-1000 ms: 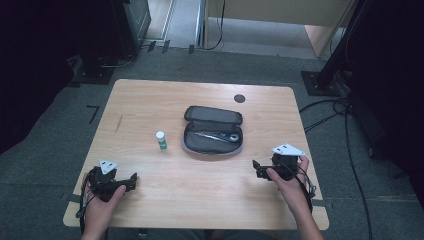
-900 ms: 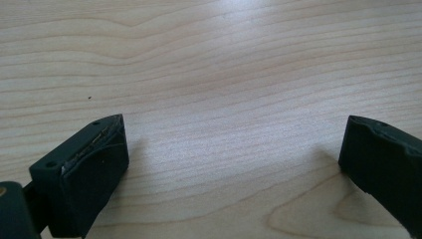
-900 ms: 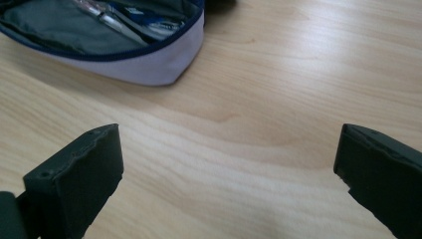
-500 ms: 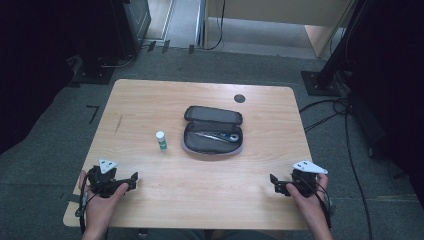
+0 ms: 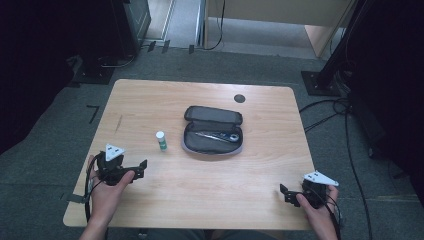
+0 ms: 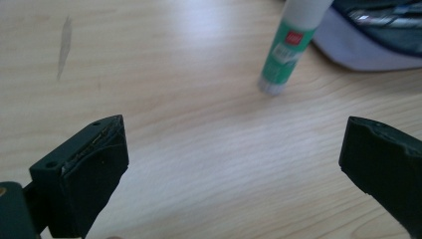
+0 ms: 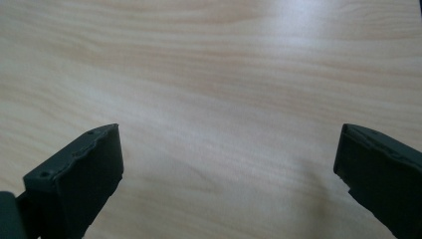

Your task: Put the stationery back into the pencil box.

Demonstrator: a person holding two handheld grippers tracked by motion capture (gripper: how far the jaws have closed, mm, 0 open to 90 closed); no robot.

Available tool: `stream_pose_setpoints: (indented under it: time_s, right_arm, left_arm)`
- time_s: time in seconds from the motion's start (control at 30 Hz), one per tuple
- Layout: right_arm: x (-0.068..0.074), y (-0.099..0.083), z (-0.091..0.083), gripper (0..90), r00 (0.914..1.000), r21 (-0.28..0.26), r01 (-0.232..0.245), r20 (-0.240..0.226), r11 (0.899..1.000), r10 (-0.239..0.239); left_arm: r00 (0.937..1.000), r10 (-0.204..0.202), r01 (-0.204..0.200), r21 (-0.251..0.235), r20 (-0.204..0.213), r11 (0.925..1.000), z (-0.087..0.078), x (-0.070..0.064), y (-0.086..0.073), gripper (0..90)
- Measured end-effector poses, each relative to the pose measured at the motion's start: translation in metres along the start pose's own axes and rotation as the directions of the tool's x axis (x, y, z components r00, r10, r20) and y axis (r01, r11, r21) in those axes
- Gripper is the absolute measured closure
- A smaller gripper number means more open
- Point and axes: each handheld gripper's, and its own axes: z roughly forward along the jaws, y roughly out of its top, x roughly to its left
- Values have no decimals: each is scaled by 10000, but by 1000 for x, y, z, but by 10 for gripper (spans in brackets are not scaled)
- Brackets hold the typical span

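Observation:
An open dark pencil case [image 5: 212,131] lies at the middle of the wooden table [image 5: 200,195], with a metal tool [image 5: 220,135] inside it. A green and white glue stick [image 5: 160,140] stands upright just left of the case. My left gripper [image 5: 141,169] rests near the table's front left, open and empty, pointing right. In the left gripper view the glue stick [image 6: 288,47] and the case's edge [image 6: 368,45] lie ahead of the wide-apart jaws of the left gripper [image 6: 234,154]. My right gripper [image 5: 285,195] sits at the front right corner, and in its own view the right gripper [image 7: 229,164] stands open over bare wood.
A small black round disc [image 5: 239,98] is set into the table near its far edge. Black stands [image 5: 325,75] and cables [image 5: 345,125] lie on the grey floor around the table.
The right gripper has pulled back and to the right, from beside the case to the table's front right corner. The left gripper has hardly moved.

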Motion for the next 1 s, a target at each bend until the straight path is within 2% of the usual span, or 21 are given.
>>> stream_pose_setpoints:
  time_s: [0.13,0.23,0.3,0.37,0.47,0.57,0.63,0.7,0.73,0.8,0.9,1.0]
  right_arm:
    - [0,-11,1,0,9999,161,129,69,9998,-130]
    - [-2,-12,0,0,9999,81,110,23,9999,-110]
    - [0,-13,0,0,9993,105,354,104,9993,-355]
    - [-1,-13,1,0,9993,108,351,95,9993,-352]
    - [-1,-13,1,0,9993,107,360,72,9993,-361]
    - [-1,-13,1,0,9993,105,362,78,9993,-363]
    - [-1,-13,1,0,9993,102,365,81,9993,-366]
    - [-1,-13,1,0,9993,102,366,83,9993,-366]
    - [-1,-13,1,0,9993,101,367,83,9993,-368]
    - [-1,-13,1,0,9993,103,366,83,9993,-366]
    - [-1,-13,1,0,9992,106,380,84,9992,-380]
    - [-1,-13,1,0,9992,106,380,83,9992,-380]
  left_arm:
    - [9991,297,-294,-104,294,9995,2,-9,15,0]
    - [9982,333,-327,-120,489,9994,6,-14,23,0]
    - [9977,327,-322,-83,594,9994,11,-17,27,0]
    - [9976,271,-270,-24,632,9996,16,-19,29,0]
    - [9978,450,-453,59,493,9990,24,-23,33,0]
    - [9961,689,-692,49,554,9976,32,-27,37,8]
    - [9964,710,-713,68,459,9974,38,-29,41,69]
    - [9957,807,-814,150,465,9966,43,-31,44,89]
    - [9957,854,-859,146,362,9962,46,-32,46,140]
    - [9948,948,-956,191,366,9952,52,-34,48,187]
    - [9956,867,-880,358,341,9955,59,-37,49,312]
    - [9954,906,-918,390,308,9950,64,-43,50,376]
